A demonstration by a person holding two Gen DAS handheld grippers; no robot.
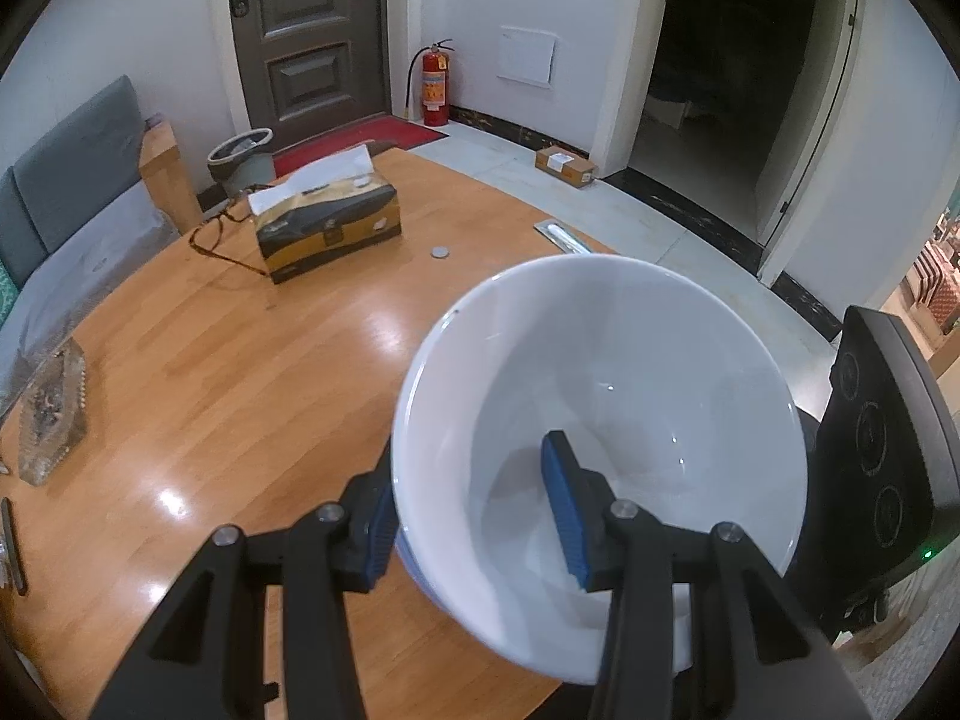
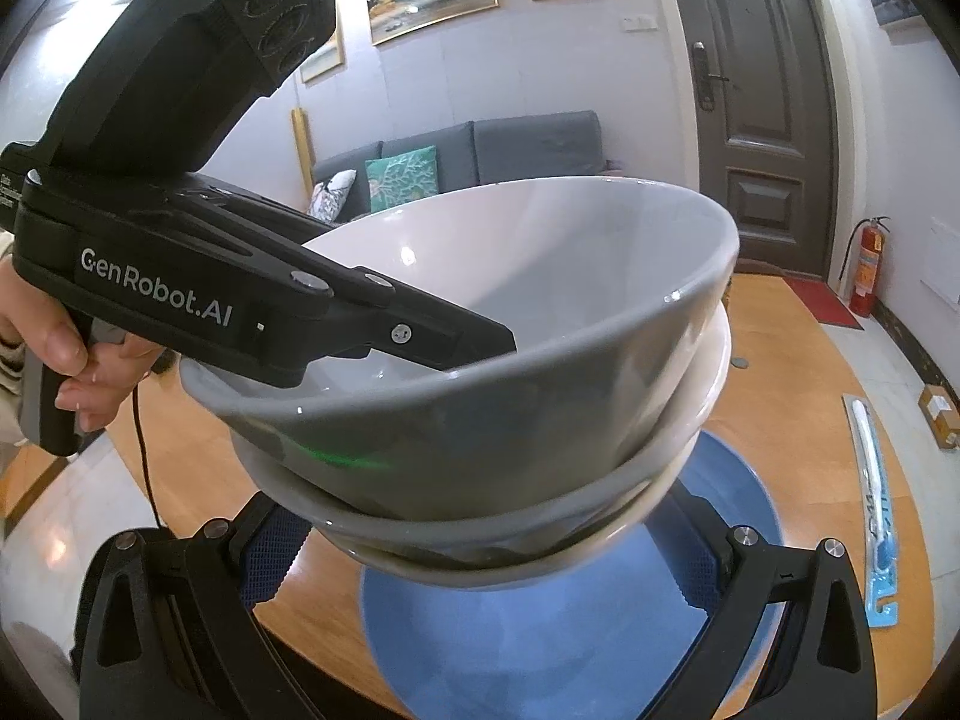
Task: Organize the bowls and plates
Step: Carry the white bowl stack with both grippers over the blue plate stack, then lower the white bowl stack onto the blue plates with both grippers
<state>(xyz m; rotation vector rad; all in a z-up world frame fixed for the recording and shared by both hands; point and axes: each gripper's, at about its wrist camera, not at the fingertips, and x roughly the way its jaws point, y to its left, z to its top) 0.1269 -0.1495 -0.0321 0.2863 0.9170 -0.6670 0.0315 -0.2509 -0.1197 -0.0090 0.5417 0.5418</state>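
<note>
Bowls come first: my left gripper (image 1: 474, 516) has its fingers pinched on the near wall of a white bowl (image 1: 600, 420), one blue pad (image 1: 567, 516) inside it and the other outside the rim, at the lower centre of the left wrist view. I judge a rim pinch suits here because the bowl is too wide to span. Seen from the right wrist, that bowl (image 2: 480, 324) sits tilted, nested in a second white bowl (image 2: 516, 516), and the pair appears held above a blue plate (image 2: 540, 630) on the tabletop (image 2: 774, 372); whether the lower bowl touches the plate I cannot tell. My right gripper (image 2: 486, 558) has its fingers spread wide on either side of the lower bowl, at the bottom of that frame, apparently not touching it, so I read it as standing by to steady the stack while the left one seats its bowl. The round wooden surface is glossy and throws back glare, so glazed ware may slide on it. Up the left wrist view lie a tissue box (image 1: 327, 222) with spectacles (image 1: 225, 237) beside it; beyond stand a dark door (image 1: 306, 30), a red fire extinguisher (image 1: 435, 87) and a grey sofa (image 1: 66, 174) at the left edge.
</note>
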